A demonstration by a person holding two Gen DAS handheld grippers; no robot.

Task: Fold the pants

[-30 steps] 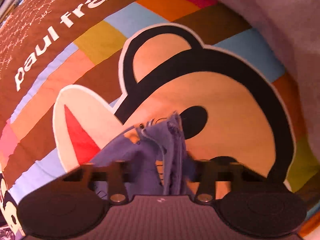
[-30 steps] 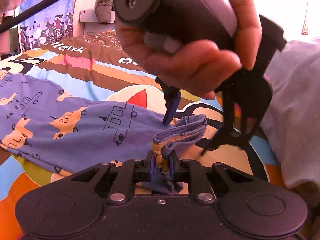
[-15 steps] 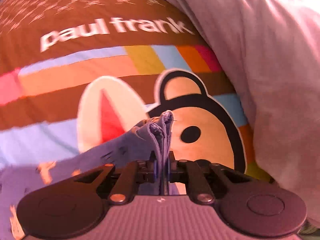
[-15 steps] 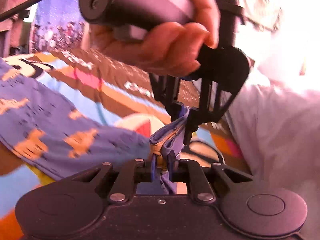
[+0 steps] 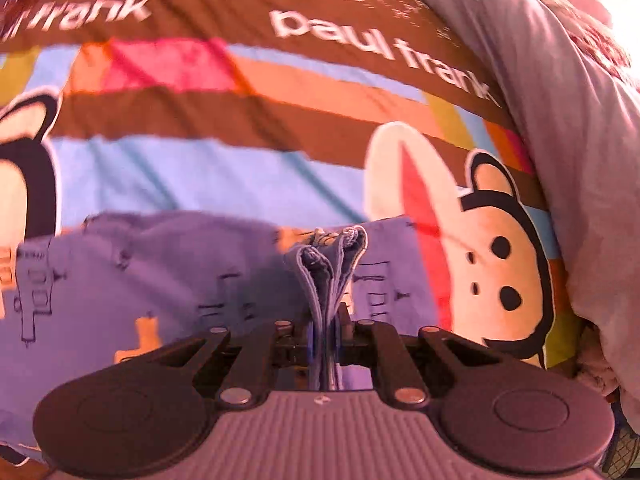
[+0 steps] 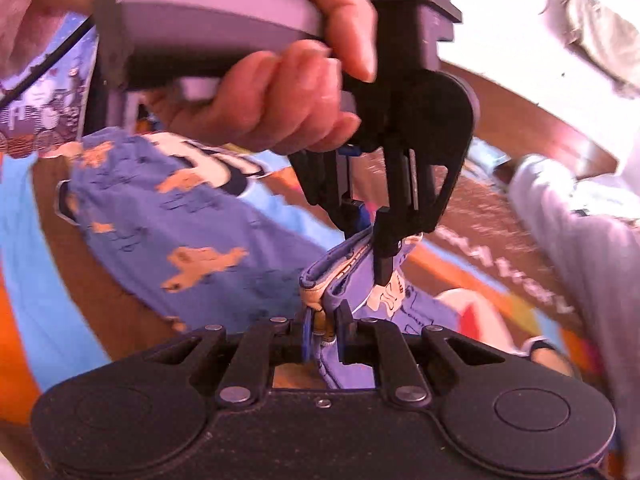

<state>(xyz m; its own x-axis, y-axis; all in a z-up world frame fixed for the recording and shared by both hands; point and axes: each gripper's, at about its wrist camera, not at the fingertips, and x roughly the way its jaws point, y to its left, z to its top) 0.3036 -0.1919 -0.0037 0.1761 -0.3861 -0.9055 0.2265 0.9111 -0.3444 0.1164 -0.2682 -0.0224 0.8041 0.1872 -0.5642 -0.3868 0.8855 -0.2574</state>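
Pinching bunched hem of blue printed pants [image 5: 120,300] with left tongs [image 5: 325,332], clamped tight on cloth, folded edge sticking up at 12 o'clock from the tips. Gripping the same hem with right tongs [image 6: 322,330], closed narrow on blue-and-orange fabric [image 6: 192,236]. Seen from right wrist view: left tongs [image 6: 372,232] at 12 o'clock just beyond, touching the same cloth ridge, held by left hand [image 6: 280,92]. Rest of pants spread flat toward 9–10 o'clock on bed cover [image 5: 248,136], striped, monkey face print [image 5: 504,276] at 3 o'clock in left view. Grey blanket [image 5: 560,92] bunched at 2 o'clock, touching cover edge. Motion blur on far fabric, print detail unclear.
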